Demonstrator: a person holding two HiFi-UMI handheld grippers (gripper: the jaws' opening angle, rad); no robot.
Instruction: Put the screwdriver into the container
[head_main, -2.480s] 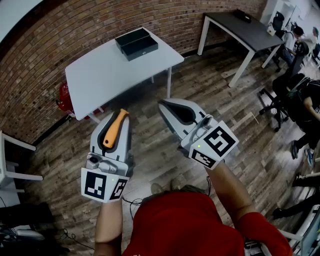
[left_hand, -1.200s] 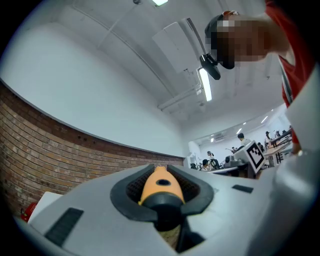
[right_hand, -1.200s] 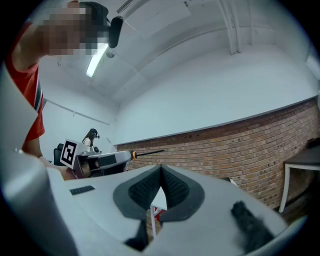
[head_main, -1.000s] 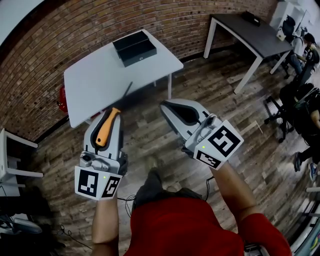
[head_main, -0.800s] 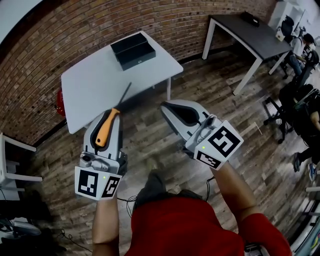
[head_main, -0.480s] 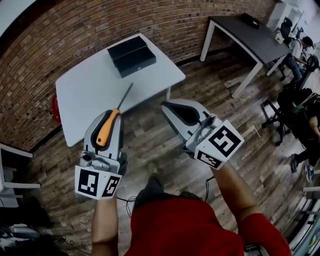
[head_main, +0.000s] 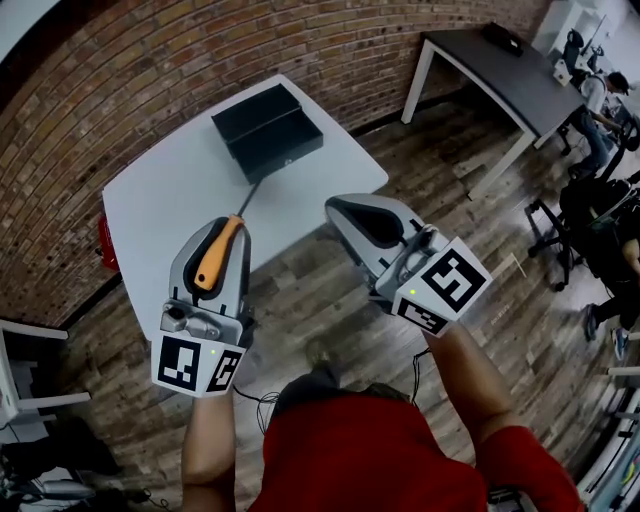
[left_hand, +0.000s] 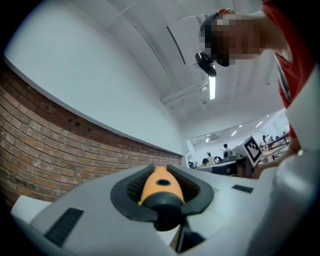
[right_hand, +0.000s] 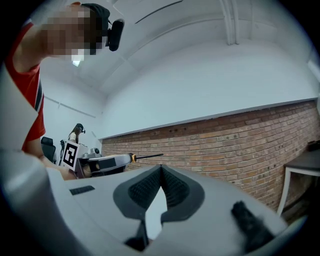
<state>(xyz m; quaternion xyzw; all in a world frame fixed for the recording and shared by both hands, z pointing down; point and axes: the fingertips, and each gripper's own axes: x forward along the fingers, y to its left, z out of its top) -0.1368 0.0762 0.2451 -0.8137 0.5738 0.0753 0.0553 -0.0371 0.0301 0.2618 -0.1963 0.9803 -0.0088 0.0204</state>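
Observation:
In the head view my left gripper (head_main: 225, 225) is shut on a screwdriver (head_main: 217, 257) by its orange handle. The thin black shaft sticks forward over the white table (head_main: 165, 195), its tip just short of the black open container (head_main: 267, 130). The left gripper view shows the orange handle (left_hand: 157, 184) clamped between the dark pads. My right gripper (head_main: 337, 206) is held level beside it over the wooden floor, shut with nothing in it, tips touching (right_hand: 161, 168). The right gripper view also catches the left gripper (right_hand: 105, 161) with the shaft.
A brick wall (head_main: 150, 50) runs behind the white table. A dark table (head_main: 500, 60) stands at the back right, with people on office chairs (head_main: 600, 210) beyond it. A red object (head_main: 103, 228) sits by the table's left side, white furniture (head_main: 25, 350) at far left.
The white table and container have drawn nearer in the head view. The screwdriver's shaft now reaches over the tabletop near the container. Both grippers keep their pose.

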